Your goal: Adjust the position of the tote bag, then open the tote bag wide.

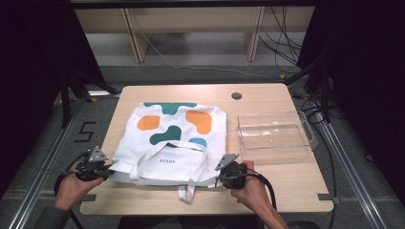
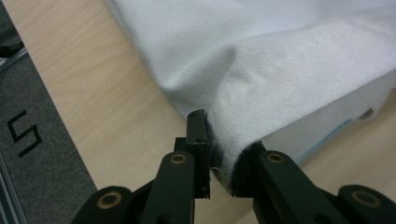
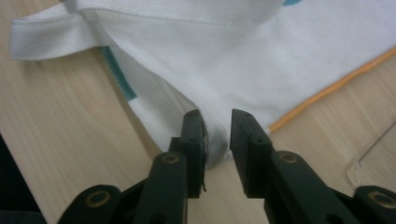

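A white tote bag [image 1: 176, 138] with orange and green blotches lies flat on the wooden table [image 1: 286, 186], its opening and handles [image 1: 188, 191] toward the near edge. My left gripper [image 1: 112, 172] is at the bag's near left corner. In the left gripper view that gripper [image 2: 224, 140] is shut on a bunched fold of the white cloth [image 2: 280, 70], which lifts off the table. My right gripper [image 1: 218, 180] sits at the near right corner. In the right gripper view its jaws [image 3: 215, 126] stand apart around the corner of the cloth [image 3: 233, 60], with a gap at the right pad.
A clear plastic tray [image 1: 272, 116] stands right of the bag, its edge [image 3: 369, 154] also showing in the right gripper view. A round cable hole [image 1: 236, 96] is at the back of the table. Bare wood runs along the near right.
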The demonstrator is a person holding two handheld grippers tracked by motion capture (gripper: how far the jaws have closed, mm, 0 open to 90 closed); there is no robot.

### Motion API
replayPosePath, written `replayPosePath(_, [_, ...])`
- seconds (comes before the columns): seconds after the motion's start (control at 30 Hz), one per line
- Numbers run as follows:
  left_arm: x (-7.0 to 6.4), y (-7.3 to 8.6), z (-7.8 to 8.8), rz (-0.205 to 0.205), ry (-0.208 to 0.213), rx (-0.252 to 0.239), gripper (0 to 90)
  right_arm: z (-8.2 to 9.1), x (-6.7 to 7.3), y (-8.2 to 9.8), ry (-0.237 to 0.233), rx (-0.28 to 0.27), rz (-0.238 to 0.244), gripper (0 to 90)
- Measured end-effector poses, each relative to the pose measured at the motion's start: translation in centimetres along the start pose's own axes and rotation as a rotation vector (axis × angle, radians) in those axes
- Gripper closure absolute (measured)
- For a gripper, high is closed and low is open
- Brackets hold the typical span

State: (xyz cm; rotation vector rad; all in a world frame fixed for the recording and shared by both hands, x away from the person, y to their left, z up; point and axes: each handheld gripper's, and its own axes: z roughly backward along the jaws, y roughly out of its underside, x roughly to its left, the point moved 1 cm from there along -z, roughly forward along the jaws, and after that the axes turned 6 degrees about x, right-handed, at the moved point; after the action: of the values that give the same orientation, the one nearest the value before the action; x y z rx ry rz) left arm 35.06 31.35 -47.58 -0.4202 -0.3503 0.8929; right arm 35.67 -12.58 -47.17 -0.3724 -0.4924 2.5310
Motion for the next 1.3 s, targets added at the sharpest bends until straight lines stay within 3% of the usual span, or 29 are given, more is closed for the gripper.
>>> replayPosePath(0.03, [-0.4, 0.2, 0.2, 0.001, -0.006, 0.000, 80.2, 0.0, 0.1, 0.2, 0.003, 0.015, -0.046, 70.5])
replayPosePath(0.1, [-0.8, 0.3, 0.5, -0.008, 0.007, 0.004, 80.0, -0.2, 0.1, 0.4, -0.003, 0.029, -0.046, 68.5])
replayPosePath(0.17, [-1.5, 0.6, 0.7, -0.013, 0.005, 0.011, 78.8, -1.2, 0.1, 0.5, 0.021, 0.056, 0.010, 62.9])
replayPosePath(0.3, [-1.4, 0.7, 0.3, -0.003, 0.006, 0.019, 78.1, -1.9, -0.1, -0.2, 0.056, 0.063, -0.003, 62.4])
replayPosePath(0.33, [-1.3, 0.7, 0.2, -0.002, 0.009, 0.025, 78.1, -2.1, -0.3, -0.4, 0.061, 0.060, 0.004, 64.0])
replayPosePath(0.37, [-1.3, 0.7, -0.1, 0.014, 0.016, 0.026, 77.7, -2.5, -0.4, -0.5, 0.031, 0.070, -0.035, 71.6])
replayPosePath(0.4, [-1.3, 0.7, -0.1, 0.010, 0.021, 0.032, 77.3, -2.5, -0.6, -0.4, 0.038, 0.057, -0.021, 74.1])
replayPosePath(0.43, [-1.3, 0.7, -0.1, 0.014, 0.026, 0.033, 76.8, -2.5, -0.6, -0.3, 0.031, 0.061, -0.039, 75.8])
replayPosePath(0.57, [-1.8, 0.6, 0.1, -0.025, 0.026, 0.038, 78.0, -2.1, -1.0, -0.2, 0.046, 0.049, -0.032, 79.3])
replayPosePath(0.6, [-1.8, 0.5, 0.2, -0.040, 0.033, 0.042, 78.1, -1.9, -1.0, -0.2, 0.050, 0.053, -0.054, 79.6])
replayPosePath(0.67, [-1.8, 0.6, 0.8, -0.028, 0.054, 0.022, 78.3, -1.5, -1.3, -0.2, 0.052, 0.033, -0.038, 80.1])
replayPosePath(0.7, [-1.8, 0.7, 1.2, -0.020, 0.062, 0.001, 78.4, -1.1, -1.3, -0.2, 0.052, 0.026, -0.064, 80.2])
replayPosePath(0.73, [-2.0, 0.9, 1.5, -0.011, 0.073, -0.033, 78.4, -0.6, -1.3, -0.2, 0.047, 0.007, -0.088, 80.3])
replayPosePath(0.83, [-2.5, 1.5, 1.9, -0.011, 0.116, -0.051, 78.4, 0.8, -1.7, 0.0, 0.041, -0.052, -0.099, 80.7])
replayPosePath(1.0, [-3.2, 1.7, 2.5, -0.018, 0.127, -0.060, 78.5, 2.2, -1.5, 0.3, 0.045, -0.072, -0.098, 81.2])
replayPosePath(1.1, [-2.8, 1.9, 3.2, -0.010, 0.139, -0.079, 78.6, 2.8, -1.5, 0.2, 0.035, -0.125, -0.131, 81.2])
replayPosePath(1.13, [-2.8, 1.9, 3.2, -0.008, 0.135, -0.091, 78.8, 3.0, -1.7, 0.2, 0.040, -0.133, -0.122, 81.2])
replayPosePath(1.17, [-2.8, 1.9, 3.4, -0.031, 0.132, -0.085, 79.1, 3.3, -1.7, 0.1, 0.024, -0.130, -0.118, 81.2])
replayPosePath(1.3, [-2.5, 1.8, 3.8, -0.040, 0.134, -0.110, 79.5, 4.0, -2.0, -0.1, 0.028, -0.141, -0.116, 81.5])
